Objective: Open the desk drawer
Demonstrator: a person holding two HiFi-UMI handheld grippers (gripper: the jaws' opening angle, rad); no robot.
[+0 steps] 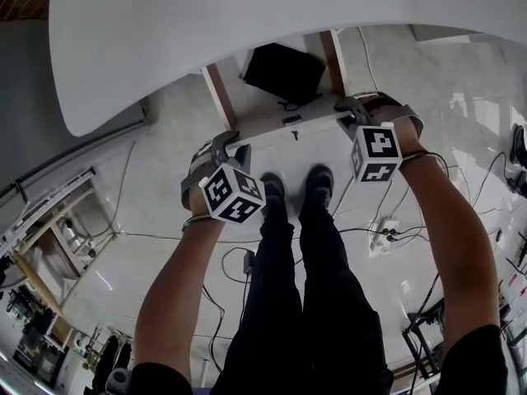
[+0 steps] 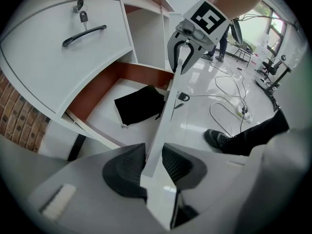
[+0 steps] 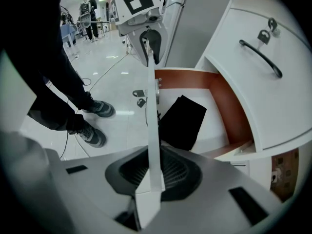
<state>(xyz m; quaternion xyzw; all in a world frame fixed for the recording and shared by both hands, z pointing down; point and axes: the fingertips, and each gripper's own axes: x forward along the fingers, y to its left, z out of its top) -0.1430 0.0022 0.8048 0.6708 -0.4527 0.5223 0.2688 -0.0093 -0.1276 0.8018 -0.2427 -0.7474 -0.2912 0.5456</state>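
Drawer front: pinching its white top edge between left gripper fingers and between right gripper fingers, black flat item lying inside.

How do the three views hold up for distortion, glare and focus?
Head view: the wide lens bows the desk top into a curve; lighting is even and the picture sharp. Left gripper view: dark rounded corners, the window is washed out, the drawer front is sharp. Right gripper view: the same dark corners, and a glare patch on the floor.
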